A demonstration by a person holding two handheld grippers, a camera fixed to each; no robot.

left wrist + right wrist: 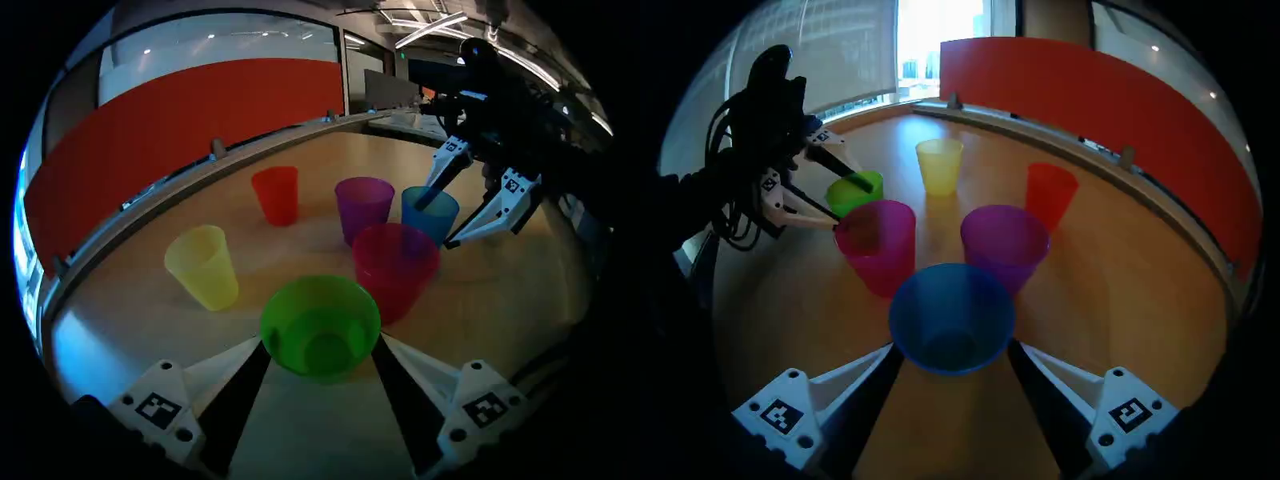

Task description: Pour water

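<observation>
A green cup (320, 324) stands between the fingers of my left gripper (320, 346), which is shut on its sides. A blue cup (952, 316) sits the same way in my right gripper (952, 350), gripped from both sides. Both cups look empty inside. Across the cluster, the left gripper view shows the right gripper (436, 224) around the blue cup (430, 212). The right gripper view shows the left gripper (856, 206) around the green cup (854, 192), held by a dark-sleeved hand.
On the wooden table (496, 296) stand a magenta cup (396, 268), a purple cup (364, 204), a red cup (277, 194) and a yellow cup (202, 266), close together. A red wall panel (184, 112) runs behind the table's curved far edge.
</observation>
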